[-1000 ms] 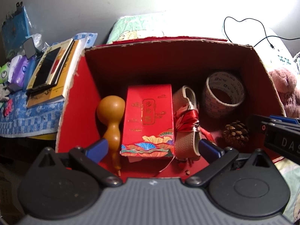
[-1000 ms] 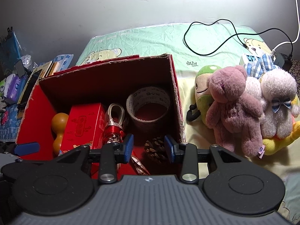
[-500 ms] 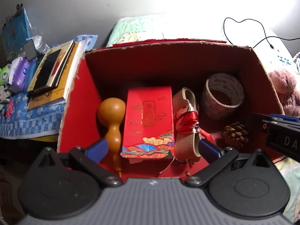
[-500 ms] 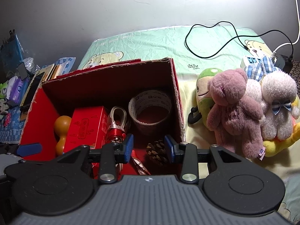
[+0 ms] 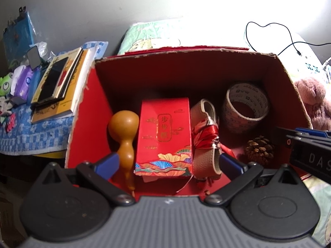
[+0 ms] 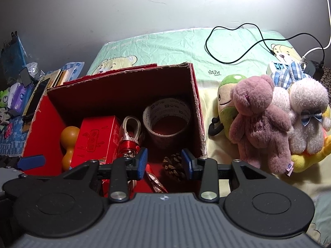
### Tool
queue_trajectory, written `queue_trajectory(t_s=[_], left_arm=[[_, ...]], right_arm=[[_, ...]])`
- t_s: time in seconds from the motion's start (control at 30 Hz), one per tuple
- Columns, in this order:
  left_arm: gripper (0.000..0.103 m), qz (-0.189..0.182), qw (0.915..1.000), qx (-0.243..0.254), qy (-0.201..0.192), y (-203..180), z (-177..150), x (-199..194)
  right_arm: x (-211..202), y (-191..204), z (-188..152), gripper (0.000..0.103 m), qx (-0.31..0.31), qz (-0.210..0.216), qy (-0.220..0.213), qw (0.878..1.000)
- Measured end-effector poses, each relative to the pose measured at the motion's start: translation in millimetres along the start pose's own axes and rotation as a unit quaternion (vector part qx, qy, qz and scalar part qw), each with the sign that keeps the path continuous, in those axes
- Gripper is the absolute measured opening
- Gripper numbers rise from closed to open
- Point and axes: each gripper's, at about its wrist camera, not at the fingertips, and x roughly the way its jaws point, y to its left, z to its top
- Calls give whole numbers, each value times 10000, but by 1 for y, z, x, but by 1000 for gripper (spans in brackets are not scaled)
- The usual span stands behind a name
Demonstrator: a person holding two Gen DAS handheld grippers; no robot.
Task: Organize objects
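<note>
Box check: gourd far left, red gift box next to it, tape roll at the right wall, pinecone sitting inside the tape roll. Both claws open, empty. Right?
One error: the pinecone is not inside the tape roll. It lies on the box floor in front of the roll, as the left wrist view shows. The rest holds: gourd far left, red gift box beside it, left claw and right claw open and empty.

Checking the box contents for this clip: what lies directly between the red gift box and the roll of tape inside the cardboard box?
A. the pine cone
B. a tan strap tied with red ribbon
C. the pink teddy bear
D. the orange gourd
B: the tan strap tied with red ribbon lies right of the red gift box and left of the roll of tape inside the cardboard box.
</note>
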Motion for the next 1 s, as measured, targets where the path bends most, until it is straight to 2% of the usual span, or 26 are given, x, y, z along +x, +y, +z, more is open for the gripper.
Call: queue_trajectory(t_s=[0.43,1.0], left_arm=[[102,-28,10000,-5,70,1,1,4],[102,-50,10000,-16,-19,2,1,2]], right_arm=[[0,-1,0,39,15,113,35,9999],[2,0,2,44,9,-71,-32,10000]])
